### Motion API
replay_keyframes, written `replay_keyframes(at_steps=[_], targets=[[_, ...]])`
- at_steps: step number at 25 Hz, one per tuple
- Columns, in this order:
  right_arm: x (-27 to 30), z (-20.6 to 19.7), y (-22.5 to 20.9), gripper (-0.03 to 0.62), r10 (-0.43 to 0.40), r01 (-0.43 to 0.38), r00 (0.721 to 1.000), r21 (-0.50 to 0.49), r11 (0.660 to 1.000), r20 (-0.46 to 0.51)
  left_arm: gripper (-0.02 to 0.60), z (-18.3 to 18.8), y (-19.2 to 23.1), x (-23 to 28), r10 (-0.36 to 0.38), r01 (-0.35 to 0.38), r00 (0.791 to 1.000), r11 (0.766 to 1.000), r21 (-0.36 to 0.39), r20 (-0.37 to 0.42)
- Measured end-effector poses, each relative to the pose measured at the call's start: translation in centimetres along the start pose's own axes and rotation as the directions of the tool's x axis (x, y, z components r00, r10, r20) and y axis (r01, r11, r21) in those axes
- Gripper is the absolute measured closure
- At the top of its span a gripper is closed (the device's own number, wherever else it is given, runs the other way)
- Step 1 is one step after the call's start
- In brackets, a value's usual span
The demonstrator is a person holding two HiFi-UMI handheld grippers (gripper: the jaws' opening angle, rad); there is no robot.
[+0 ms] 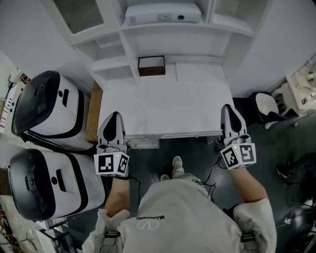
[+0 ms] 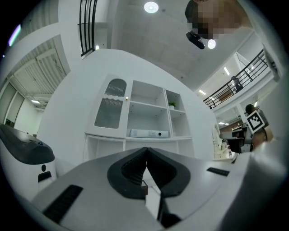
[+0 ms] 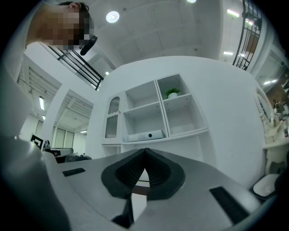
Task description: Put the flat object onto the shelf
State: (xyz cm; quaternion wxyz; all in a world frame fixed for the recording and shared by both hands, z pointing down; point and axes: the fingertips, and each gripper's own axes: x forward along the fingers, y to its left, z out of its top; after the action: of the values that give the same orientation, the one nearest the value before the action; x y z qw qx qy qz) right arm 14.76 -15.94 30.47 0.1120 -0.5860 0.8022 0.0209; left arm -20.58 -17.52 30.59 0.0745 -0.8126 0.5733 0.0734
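Note:
A flat white box-shaped device (image 1: 163, 14) lies on the upper shelf of the white shelf unit (image 1: 129, 45); it also shows in the left gripper view (image 2: 149, 133) and the right gripper view (image 3: 145, 135). A small dark brown box (image 1: 151, 65) stands at the back of the white table (image 1: 163, 106). My left gripper (image 1: 113, 117) hovers at the table's front left corner, jaws shut with nothing between them (image 2: 146, 150). My right gripper (image 1: 228, 108) is at the front right corner, also shut and holding nothing (image 3: 145, 150). Both point toward the shelves.
Two large white-and-black machines (image 1: 47, 108) (image 1: 44, 183) stand left of the table, beside a wooden panel (image 1: 94, 111). A white seat-like thing (image 1: 269, 106) and clutter sit on the dark floor at the right. The person's feet (image 1: 176, 165) are under the table's front edge.

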Motion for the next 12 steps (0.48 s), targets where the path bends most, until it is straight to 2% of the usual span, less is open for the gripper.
replay_keyframes(at_steps=[12], targets=[[-0.2,-0.09,0.1,0.585,0.008,-0.008,1.0,-0.005,1.0,-0.013,0.577,-0.07,-0.17,0.08,-0.003,0.003,1.0,1.0,-0.01,-0.003]])
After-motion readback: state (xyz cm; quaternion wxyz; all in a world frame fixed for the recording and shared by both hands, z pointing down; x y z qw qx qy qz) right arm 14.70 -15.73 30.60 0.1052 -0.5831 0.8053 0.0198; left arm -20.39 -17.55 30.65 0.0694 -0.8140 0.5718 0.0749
